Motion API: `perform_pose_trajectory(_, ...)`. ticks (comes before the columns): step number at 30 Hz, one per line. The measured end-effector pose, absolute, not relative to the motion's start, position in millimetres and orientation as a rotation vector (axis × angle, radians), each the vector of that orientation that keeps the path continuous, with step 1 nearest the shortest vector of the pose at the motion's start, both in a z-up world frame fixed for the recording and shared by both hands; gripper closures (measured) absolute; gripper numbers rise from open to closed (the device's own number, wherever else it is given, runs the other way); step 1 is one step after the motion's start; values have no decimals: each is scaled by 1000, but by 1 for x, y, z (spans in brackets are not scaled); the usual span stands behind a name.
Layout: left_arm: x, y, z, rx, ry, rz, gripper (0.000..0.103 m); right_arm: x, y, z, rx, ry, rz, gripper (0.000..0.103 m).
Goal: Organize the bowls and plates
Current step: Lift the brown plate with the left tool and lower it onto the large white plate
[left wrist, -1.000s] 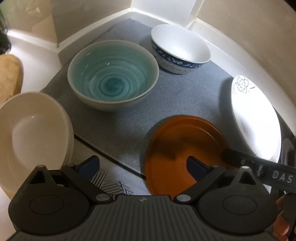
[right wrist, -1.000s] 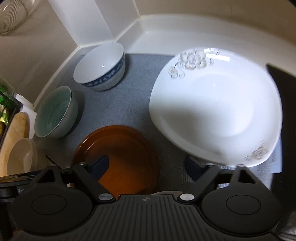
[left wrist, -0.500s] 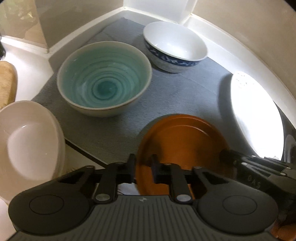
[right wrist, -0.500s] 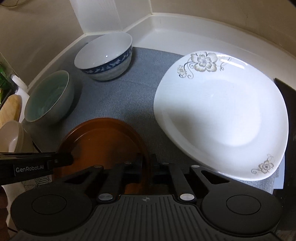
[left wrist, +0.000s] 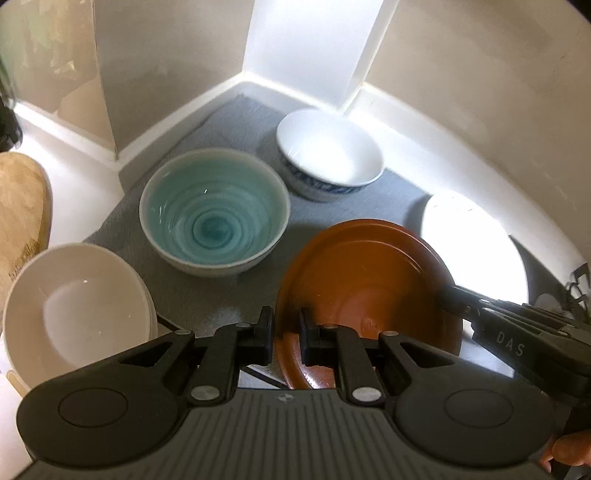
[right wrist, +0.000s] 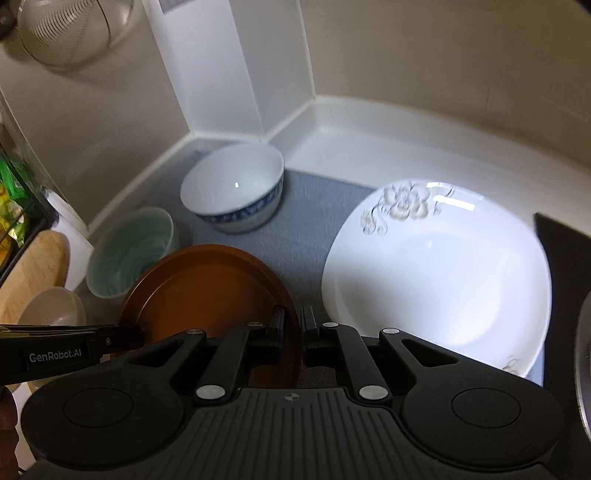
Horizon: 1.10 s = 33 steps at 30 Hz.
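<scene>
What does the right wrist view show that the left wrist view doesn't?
Only the right wrist view: the floral pattern on the white plate, a wire strainer hanging top left, green packets at the left edge.

Only the left wrist view: the inside of the cream bowl.

Both: brown plate, with the left gripper and right gripper each shut on its rim, teal bowl, blue-patterned bowl, grey mat.
</scene>
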<state>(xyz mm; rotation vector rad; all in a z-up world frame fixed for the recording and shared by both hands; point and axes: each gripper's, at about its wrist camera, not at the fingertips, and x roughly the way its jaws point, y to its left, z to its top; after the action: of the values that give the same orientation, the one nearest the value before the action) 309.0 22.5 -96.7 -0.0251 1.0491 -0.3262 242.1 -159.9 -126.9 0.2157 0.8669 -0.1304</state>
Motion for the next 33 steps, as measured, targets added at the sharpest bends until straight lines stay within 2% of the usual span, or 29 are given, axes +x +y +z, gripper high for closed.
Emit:
perform_pose_trajectory(15, 273, 7, -62, 22, 1022, -435, 89, 187, -169, -88, 244, 790, -188, 94)
perform_pose_trajectory(33, 232, -25, -67, 149, 1041, -563, 89, 124, -179, -90, 297, 806, -293, 94)
